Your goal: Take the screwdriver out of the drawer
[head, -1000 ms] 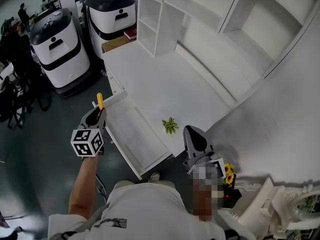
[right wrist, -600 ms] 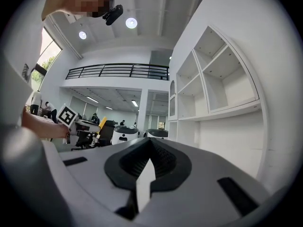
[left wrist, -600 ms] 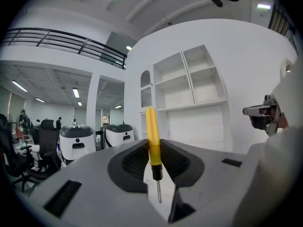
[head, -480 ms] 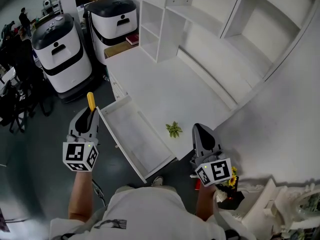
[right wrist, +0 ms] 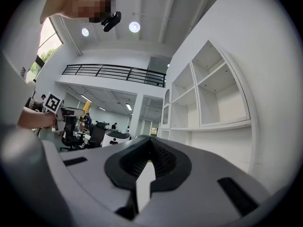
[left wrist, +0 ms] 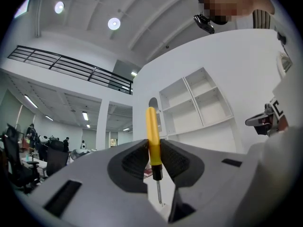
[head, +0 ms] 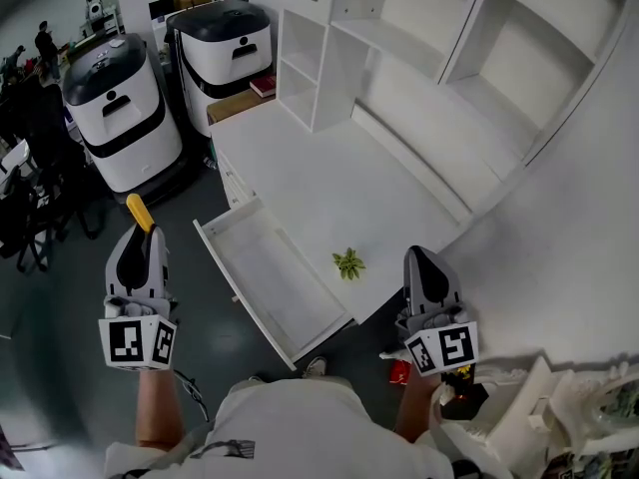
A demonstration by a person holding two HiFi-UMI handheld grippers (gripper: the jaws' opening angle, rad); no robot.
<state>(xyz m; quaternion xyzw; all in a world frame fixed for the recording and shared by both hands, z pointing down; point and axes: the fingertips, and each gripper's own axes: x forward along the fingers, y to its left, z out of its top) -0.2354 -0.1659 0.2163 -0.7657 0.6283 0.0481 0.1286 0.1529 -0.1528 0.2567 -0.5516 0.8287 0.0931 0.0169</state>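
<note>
One screwdriver [left wrist: 152, 136] stands upright, clamped in the left claw [head: 143, 238].

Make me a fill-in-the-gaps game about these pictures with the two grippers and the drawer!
1. The left gripper is shut on a screwdriver with a ____ handle.
2. The white drawer is not shut; it stands ____.
3. The right gripper has its jaws together with ____ between them.
4. The leafy sprig on the desk is ____.
Missing words: yellow; open; nothing; green.
</note>
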